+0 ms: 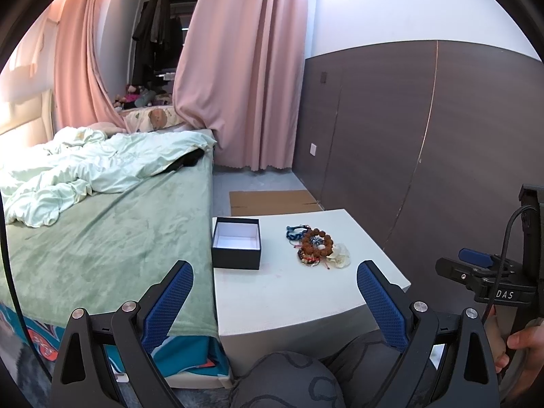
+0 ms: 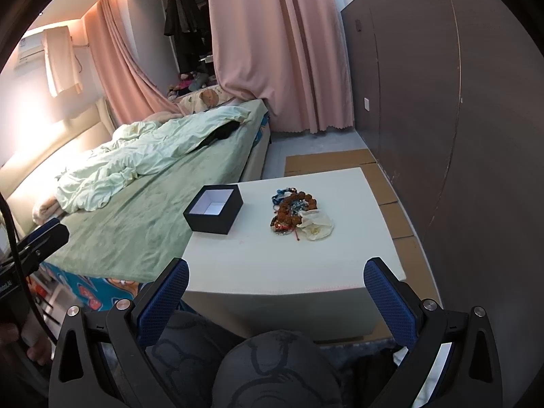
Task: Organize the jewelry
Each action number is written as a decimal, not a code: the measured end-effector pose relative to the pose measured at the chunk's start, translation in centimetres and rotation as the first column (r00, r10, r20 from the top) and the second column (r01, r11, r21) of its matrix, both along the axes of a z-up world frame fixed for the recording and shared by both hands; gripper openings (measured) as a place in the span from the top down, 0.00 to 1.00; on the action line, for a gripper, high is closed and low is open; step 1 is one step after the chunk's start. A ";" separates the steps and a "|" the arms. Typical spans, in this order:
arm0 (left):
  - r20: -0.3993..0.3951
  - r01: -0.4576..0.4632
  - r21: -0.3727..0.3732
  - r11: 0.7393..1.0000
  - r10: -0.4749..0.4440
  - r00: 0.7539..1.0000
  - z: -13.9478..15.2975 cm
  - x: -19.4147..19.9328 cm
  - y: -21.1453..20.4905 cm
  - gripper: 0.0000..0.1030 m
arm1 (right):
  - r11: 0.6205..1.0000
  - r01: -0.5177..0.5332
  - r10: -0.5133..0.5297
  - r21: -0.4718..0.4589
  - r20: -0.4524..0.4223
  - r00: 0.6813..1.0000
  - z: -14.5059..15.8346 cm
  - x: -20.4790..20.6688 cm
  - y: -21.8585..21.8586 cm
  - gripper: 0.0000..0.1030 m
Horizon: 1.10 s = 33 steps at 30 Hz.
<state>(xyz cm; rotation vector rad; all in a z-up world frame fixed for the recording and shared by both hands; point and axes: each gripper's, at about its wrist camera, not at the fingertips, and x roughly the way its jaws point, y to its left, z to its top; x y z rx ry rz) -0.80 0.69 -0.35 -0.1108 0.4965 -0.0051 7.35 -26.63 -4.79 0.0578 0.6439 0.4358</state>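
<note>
A pile of jewelry lies on a small white table: a brown bead bracelet, a blue braided bracelet and a white flower piece. Left of the pile stands an open black box with a white, empty inside. My left gripper is open, held back from the table's near edge. My right gripper is open too, above that edge. Nothing sits between either pair of fingers.
A bed with a green sheet and crumpled duvet borders the table's left side. A dark panelled wall runs along the right, with flat cardboard on the floor beyond. The person's knee is under the grippers.
</note>
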 end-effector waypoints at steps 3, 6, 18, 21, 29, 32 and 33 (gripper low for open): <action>-0.004 -0.003 0.004 1.000 0.003 1.000 0.0 1.1 0.0 0.06 | 1.000 0.003 -0.003 0.012 -0.007 1.000 -0.1 0.9 -0.2 0.00; -0.022 -0.002 -0.009 1.000 0.002 1.000 -0.5 2.3 0.2 0.06 | 1.000 0.004 -0.003 0.022 -0.032 0.999 -0.5 2.1 -0.3 0.00; -0.069 0.043 -0.021 0.999 -0.045 0.997 -1.9 8.6 -0.8 0.06 | 0.998 0.017 -0.009 0.064 -0.115 0.993 -2.2 7.9 -1.6 0.02; -0.094 0.074 -0.035 0.997 -0.077 0.993 -2.6 10.5 -1.3 0.10 | 0.997 0.022 -0.012 0.069 -0.144 0.990 -3.0 9.4 -2.0 0.13; -0.197 0.129 -0.060 0.990 -0.138 0.971 -5.5 15.6 -2.8 0.23 | 0.993 0.043 -0.013 0.108 -0.266 0.964 -6.3 13.7 -2.9 0.25; -0.233 0.142 -0.062 0.988 -0.153 0.960 -6.7 17.3 -3.0 0.28 | 0.990 0.042 0.003 0.138 -0.313 0.950 -7.6 15.5 -2.6 0.25; -0.240 0.145 -0.063 0.987 -0.156 0.958 -7.0 17.6 -3.0 0.29 | 0.988 0.042 0.009 0.146 -0.334 0.943 -8.2 16.3 -2.3 0.25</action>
